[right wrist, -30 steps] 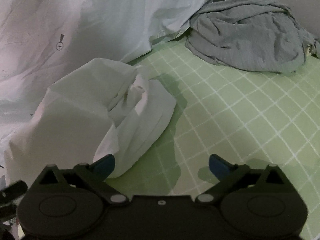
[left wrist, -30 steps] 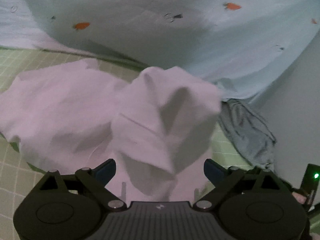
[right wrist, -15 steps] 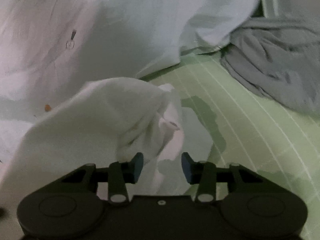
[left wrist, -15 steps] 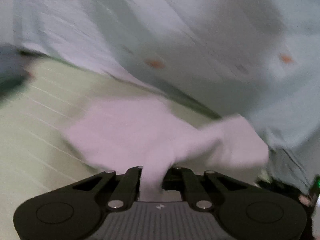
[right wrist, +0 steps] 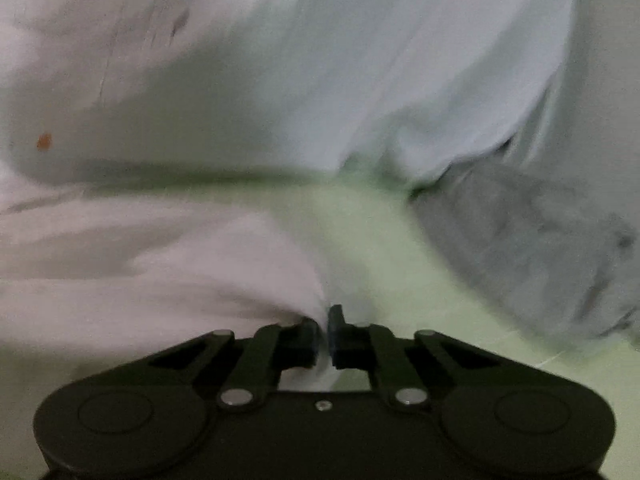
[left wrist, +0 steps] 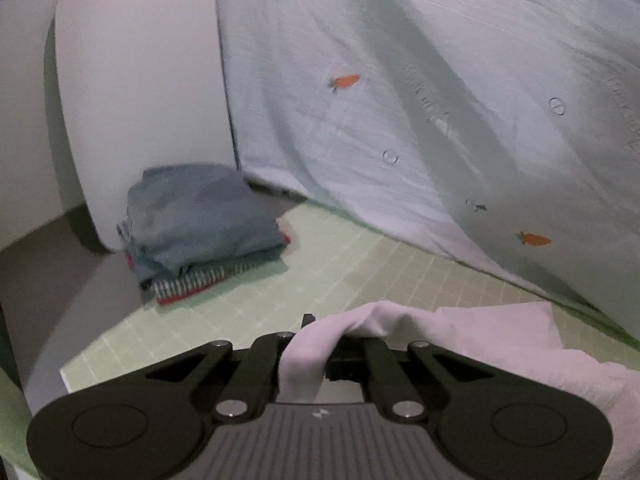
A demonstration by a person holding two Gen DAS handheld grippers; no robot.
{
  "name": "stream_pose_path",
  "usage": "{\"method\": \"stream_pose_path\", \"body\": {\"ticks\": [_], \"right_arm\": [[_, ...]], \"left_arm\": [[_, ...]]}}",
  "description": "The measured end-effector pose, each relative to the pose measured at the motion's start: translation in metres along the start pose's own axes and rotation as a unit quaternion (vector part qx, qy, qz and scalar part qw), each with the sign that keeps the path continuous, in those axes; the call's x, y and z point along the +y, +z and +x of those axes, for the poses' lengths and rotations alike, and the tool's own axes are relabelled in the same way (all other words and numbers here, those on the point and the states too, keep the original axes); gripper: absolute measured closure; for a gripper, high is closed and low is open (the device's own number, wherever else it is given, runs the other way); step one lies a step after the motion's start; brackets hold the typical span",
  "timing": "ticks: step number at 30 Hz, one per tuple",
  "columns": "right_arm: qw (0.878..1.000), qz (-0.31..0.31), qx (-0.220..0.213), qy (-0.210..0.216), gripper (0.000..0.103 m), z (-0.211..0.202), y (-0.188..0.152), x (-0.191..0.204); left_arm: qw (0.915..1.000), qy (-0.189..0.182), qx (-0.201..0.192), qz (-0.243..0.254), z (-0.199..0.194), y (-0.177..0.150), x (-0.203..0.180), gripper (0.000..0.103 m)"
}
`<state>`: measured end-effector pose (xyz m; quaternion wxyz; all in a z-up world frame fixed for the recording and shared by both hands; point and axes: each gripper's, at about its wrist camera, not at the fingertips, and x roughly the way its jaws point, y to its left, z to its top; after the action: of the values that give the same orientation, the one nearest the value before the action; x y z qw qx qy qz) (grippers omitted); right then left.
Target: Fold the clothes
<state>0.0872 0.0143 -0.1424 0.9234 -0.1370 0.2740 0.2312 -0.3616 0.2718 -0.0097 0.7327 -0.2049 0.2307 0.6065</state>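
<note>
1. White garment [left wrist: 472, 344] lies low in the left wrist view, from 6 o'clock out toward 4 o'clock, on the green checked bed sheet [left wrist: 320, 280].
2. One fold of it is drawn up over the left gripper [left wrist: 320, 332], whose fingers are closed together and pinching that fold; the cloth hangs down between the black arms of the tool.
3. In the right wrist view the same white garment [right wrist: 160, 264] spreads from 9 o'clock to the centre and narrows to a point at the right gripper [right wrist: 324, 328].
4. That gripper's fingers [right wrist: 338, 320] have just been closing and now stand nearly together, with a thin edge of the white cloth caught between them.
5. This view is blurred, so finer detail of the cloth edge cannot be told.
6. A pale blue quilt with small orange carrots [left wrist: 420, 100] fills the upper right of the left wrist view, from 12 to 3 o'clock, its lower edge resting on the green sheet.
7. A stack of folded clothes [left wrist: 200, 224], grey-blue on top with a red-and-white striped piece underneath, sits at 9 o'clock beside a white rounded panel [left wrist: 140, 100].
8. A crumpled grey garment [right wrist: 540, 256] lies at 3 o'clock in the right wrist view, apart from the white one, with green sheet between them.
</note>
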Motion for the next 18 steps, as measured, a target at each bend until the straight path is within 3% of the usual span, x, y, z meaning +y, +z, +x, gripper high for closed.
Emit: {"method": "stream_pose_path", "body": {"ticks": [7, 12, 16, 18], "right_arm": [[0.987, 0.027, -0.156, -0.029, 0.098, -0.057, 0.086, -0.027], [0.966, 0.036, -0.254, -0.046, 0.098, -0.098, 0.138, -0.035], [0.948, 0.044, -0.310, -0.064, 0.099, -0.141, 0.144, -0.049], [0.944, 0.035, -0.320, -0.076, 0.099, -0.158, 0.132, -0.055]], "left_arm": [[0.9963, -0.038, -0.076, -0.002, 0.001, 0.059, -0.025, 0.098], [0.9809, -0.073, -0.177, -0.035, -0.028, 0.115, -0.045, 0.098], [0.9690, -0.090, -0.225, -0.047, -0.054, 0.130, -0.042, 0.098], [0.9725, -0.085, -0.212, -0.046, -0.051, 0.119, -0.037, 0.098]]}}
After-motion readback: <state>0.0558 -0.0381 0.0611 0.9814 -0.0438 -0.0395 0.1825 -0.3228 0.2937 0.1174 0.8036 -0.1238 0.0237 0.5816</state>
